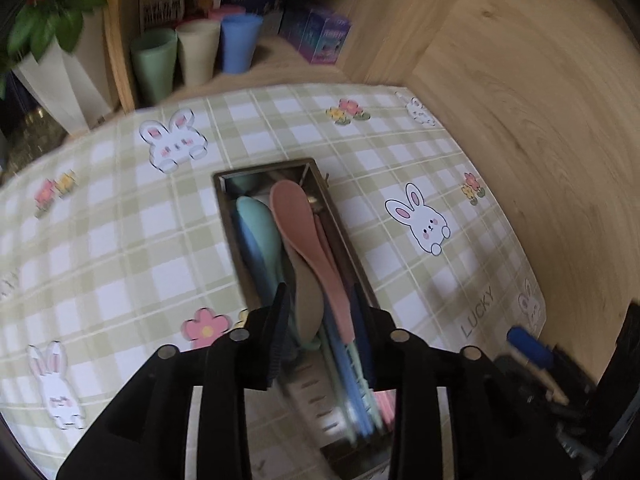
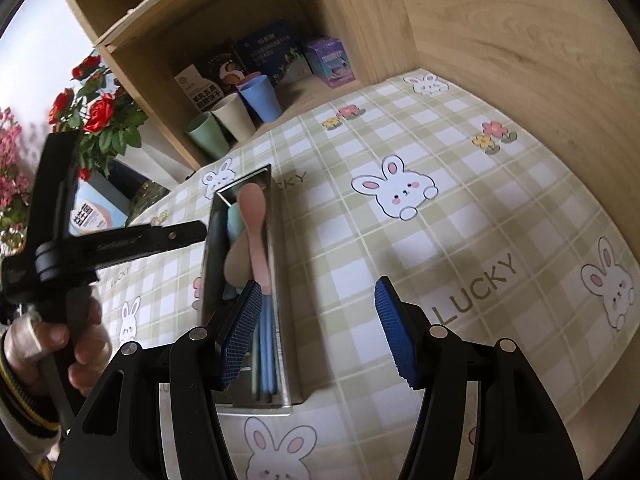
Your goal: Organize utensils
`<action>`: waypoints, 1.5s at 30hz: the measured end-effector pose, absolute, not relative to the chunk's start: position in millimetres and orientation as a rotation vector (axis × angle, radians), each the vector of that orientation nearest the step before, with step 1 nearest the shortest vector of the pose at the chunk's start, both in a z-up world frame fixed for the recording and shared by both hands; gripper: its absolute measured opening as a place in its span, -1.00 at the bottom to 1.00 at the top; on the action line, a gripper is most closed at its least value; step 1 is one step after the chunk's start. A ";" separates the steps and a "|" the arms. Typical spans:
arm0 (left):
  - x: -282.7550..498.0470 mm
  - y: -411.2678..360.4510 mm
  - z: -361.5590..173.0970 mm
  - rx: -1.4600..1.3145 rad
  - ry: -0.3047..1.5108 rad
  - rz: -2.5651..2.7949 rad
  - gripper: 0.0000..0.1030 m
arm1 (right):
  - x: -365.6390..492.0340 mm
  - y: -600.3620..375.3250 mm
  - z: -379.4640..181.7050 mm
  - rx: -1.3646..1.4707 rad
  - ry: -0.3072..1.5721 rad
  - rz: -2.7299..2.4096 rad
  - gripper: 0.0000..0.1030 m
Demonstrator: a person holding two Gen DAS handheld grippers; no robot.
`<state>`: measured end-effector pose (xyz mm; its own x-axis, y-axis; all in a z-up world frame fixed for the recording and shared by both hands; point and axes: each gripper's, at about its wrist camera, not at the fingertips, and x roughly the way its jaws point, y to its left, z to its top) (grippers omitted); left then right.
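Observation:
A long metal utensil box [image 1: 320, 184] lies on the checked bunny tablecloth and holds several plastic spoons: a pink one [image 1: 298, 224], a teal one [image 1: 260, 228], a beige one [image 1: 310, 304], with blue and green handles. My left gripper [image 1: 324, 320] hovers right over the box's near part, jaws open around the spoon handles, gripping nothing. In the right wrist view the box [image 2: 276, 264] sits left of centre with the pink spoon [image 2: 254, 216] on top. My right gripper [image 2: 316, 320] is open and empty, its left finger over the box's near end.
A wooden shelf unit [image 2: 160, 44] at the back holds green [image 2: 206, 136], beige and blue cups and some boxes. A wooden wall [image 2: 520, 40] borders the right side. A vase of red flowers [image 2: 96, 116] stands at the left. The left gripper's body and the hand [image 2: 80, 340] are at the left.

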<state>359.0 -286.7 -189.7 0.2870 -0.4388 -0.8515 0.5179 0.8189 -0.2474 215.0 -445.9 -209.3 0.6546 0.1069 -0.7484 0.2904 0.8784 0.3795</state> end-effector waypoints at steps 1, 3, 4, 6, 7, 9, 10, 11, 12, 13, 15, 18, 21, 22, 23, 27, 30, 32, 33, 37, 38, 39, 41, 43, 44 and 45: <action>354.5 -282.8 -184.5 0.093 1.090 -0.638 -0.37 | 214.2 -444.0 -206.2 0.496 0.857 -0.108 0.12; 344.6 -271.5 -172.7 0.111 1.054 -0.624 -0.37 | 212.4 -437.9 -197.6 0.480 0.848 -0.105 0.12; 339.3 -263.5 -165.8 0.109 1.038 -0.622 -0.37 | 211.7 -434.5 -193.6 0.472 0.845 -0.103 0.12; 332.2 -250.1 -155.5 0.104 1.012 -0.615 -0.36 | 210.5 -426.1 -184.5 0.453 0.838 -0.096 0.12; 328.1 -241.5 -149.6 0.103 0.998 -0.608 -0.36 | 209.9 -420.5 -179.1 0.440 0.835 -0.090 0.12; 321.0 -224.7 -138.9 0.099 0.973 -0.595 -0.36 | 208.5 -411.6 -171.1 0.422 0.829 -0.083 0.12; 317.2 -215.4 -133.2 0.098 0.958 -0.586 -0.36 | 207.9 -405.6 -165.3 0.412 0.824 -0.077 0.12; 314.5 -209.2 -129.0 0.098 0.949 -0.579 -0.36 | 206.8 -400.5 -160.4 0.404 0.819 -0.074 0.12; 310.2 -197.5 -122.4 0.097 0.932 -0.567 -0.36 | 205.8 -396.9 -156.6 0.399 0.815 -0.071 0.12; 307.3 -190.5 -118.8 0.096 0.922 -0.561 -0.36 | 204.5 -390.8 -150.6 0.391 0.808 -0.067 0.12; 299.4 -171.3 -108.5 0.092 0.894 -0.544 -0.36 | 202.1 -381.7 -142.0 0.377 0.798 -0.060 0.12; 284.2 -142.5 -92.4 0.091 0.847 -0.520 -0.36 | 197.4 -365.5 -127.5 0.351 0.783 -0.049 0.12; 266.1 -111.6 -76.6 0.081 0.794 -0.503 -0.33 | 187.7 -348.7 -111.6 0.325 0.761 -0.038 0.12; 258.4 -99.7 -70.8 0.077 0.772 -0.495 -0.32 | 185.8 -345.0 -107.7 0.320 0.756 -0.036 0.12; 252.8 -91.0 -67.3 0.073 0.757 -0.489 -0.31 | 181.5 -338.8 -101.8 0.311 0.745 -0.031 0.12; 222.2 -52.1 -47.9 0.072 0.679 -0.452 -0.18 | 163.8 -317.0 -82.0 0.272 0.712 -0.018 0.12; 196.5 -26.9 -32.7 0.085 0.609 -0.453 0.31 | 148.2 -298.1 -67.9 0.216 0.691 0.003 0.12; 179.1 -12.6 -23.0 0.085 0.570 -0.439 0.69 | 136.8 -288.1 -59.9 0.188 0.669 0.008 0.28; 169.2 -3.7 -17.6 0.074 0.544 -0.425 0.80 | 130.7 -283.2 -55.1 0.181 0.656 0.011 0.47; 140.3 24.1 -1.0 0.028 0.481 -0.381 0.88 | 105.7 -267.4 -34.7 0.175 0.589 0.020 0.73; 135.2 26.2 1.2 0.028 0.476 -0.374 0.88 | 101.6 -264.2 -31.0 0.171 0.577 0.023 0.72; 127.8 28.2 4.2 0.039 0.471 -0.368 0.88 | 96.4 -260.3 -26.4 0.164 0.560 0.025 0.72; 117.2 28.4 7.3 0.057 0.454 -0.363 0.88 | 83.7 -252.0 -16.3 0.147 0.521 0.023 0.72; 104.2 28.9 10.9 0.070 0.430 -0.359 0.89 | 74.4 -247.4 -9.9 0.146 0.496 0.028 0.72; 99.7 29.8 12.3 0.068 0.423 -0.356 0.89 | 69.4 -246.1 -7.4 0.146 0.487 0.029 0.72; 95.6 31.4 13.4 0.062 0.420 -0.357 0.89 | 66.0 -245.0 -5.4 0.146 0.481 0.027 0.72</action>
